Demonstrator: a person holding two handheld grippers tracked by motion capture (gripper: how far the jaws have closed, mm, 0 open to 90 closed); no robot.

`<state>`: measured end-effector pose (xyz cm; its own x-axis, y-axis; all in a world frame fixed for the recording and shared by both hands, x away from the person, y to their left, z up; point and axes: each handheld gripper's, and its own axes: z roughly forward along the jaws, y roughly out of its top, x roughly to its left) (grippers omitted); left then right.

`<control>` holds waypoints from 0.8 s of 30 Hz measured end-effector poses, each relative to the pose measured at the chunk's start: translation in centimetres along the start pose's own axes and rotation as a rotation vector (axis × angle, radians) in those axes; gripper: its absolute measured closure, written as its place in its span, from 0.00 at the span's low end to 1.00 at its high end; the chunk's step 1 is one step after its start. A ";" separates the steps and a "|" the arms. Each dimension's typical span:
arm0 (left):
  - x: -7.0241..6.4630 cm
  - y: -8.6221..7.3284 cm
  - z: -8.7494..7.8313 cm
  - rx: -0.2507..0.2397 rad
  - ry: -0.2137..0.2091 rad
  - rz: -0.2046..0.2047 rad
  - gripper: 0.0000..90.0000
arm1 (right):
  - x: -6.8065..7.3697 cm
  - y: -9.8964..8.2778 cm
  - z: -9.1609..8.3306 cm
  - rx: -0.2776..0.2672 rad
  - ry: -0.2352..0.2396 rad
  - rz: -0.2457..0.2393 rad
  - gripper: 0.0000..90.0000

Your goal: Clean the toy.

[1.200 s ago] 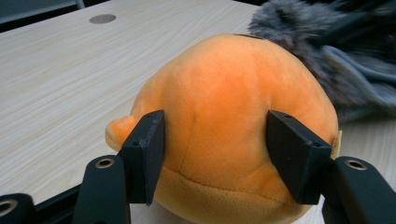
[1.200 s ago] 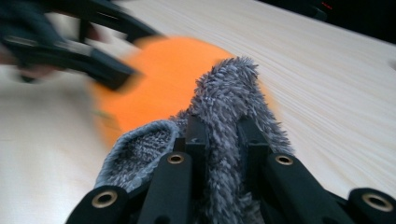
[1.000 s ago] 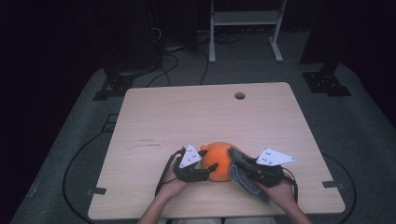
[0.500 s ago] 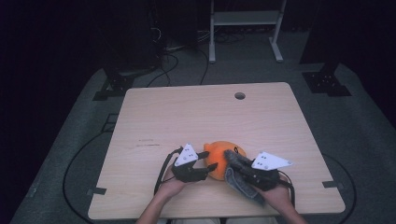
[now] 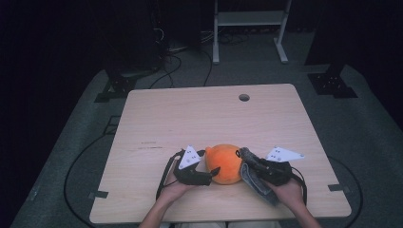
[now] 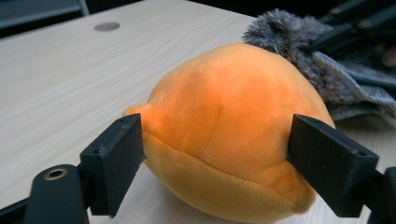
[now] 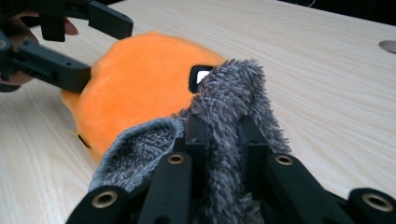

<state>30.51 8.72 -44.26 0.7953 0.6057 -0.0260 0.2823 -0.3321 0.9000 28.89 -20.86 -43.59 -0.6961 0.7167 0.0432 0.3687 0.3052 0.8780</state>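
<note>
On the pale wooden table [image 5: 190, 118], near its front edge, we have the orange plush [image 5: 223, 164] lying between both tools — our left gripper [image 5: 210, 175] has just spread its jaws around it, pads barely touching, so a firmer grab seems next — while our right gripper [image 5: 251, 163] pinches the grey cloth [image 5: 254, 183] tight

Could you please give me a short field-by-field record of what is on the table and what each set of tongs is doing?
Surface: wooden table
Main item: orange plush toy, at the near edge
Left tongs: jaws either side of the toy, having just been opening
Right tongs: shut on grey fuzzy cloth
Cloth position: against the toy's right side
</note>
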 end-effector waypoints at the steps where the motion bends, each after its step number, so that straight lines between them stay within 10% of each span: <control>1: 0.0 0.0 0.2 0.012 -0.007 -0.008 0.20 | 0.0 0.0 0.0 0.008 -0.002 0.000 0.86; 3: -0.1 -0.1 0.3 0.012 -0.025 -0.005 0.28 | -0.1 0.1 -0.3 0.010 0.003 0.009 0.86; 7: -1.5 -0.3 0.4 0.034 -0.010 0.140 0.33 | 0.9 1.1 -1.2 -0.093 0.126 -0.037 0.85; 10: -2.4 -0.5 0.3 0.055 0.006 0.238 0.34 | 1.7 1.7 -0.4 -0.062 0.119 -0.097 0.86; 12: -2.4 -0.4 0.2 0.051 0.002 0.240 0.31 | 1.6 1.3 0.1 -0.033 0.100 -0.114 0.86; 15: -1.4 0.2 0.1 -0.006 -0.020 0.063 0.15 | 1.4 0.8 -0.2 -0.033 0.101 -0.093 0.86; 17: -1.3 0.1 0.5 0.005 -0.037 0.024 0.12 | 1.6 0.4 -0.6 -0.033 0.119 -0.101 0.86; 24: -1.9 -0.3 0.7 0.045 -0.015 0.098 0.25 | 0.9 0.2 -1.2 0.003 0.073 -0.108 0.86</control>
<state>29.32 7.18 -44.75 0.8282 0.5579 0.0540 0.2264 -0.4212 0.8783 27.61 -20.90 -42.86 -0.7750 0.6317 -0.0166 0.2909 0.3800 0.8781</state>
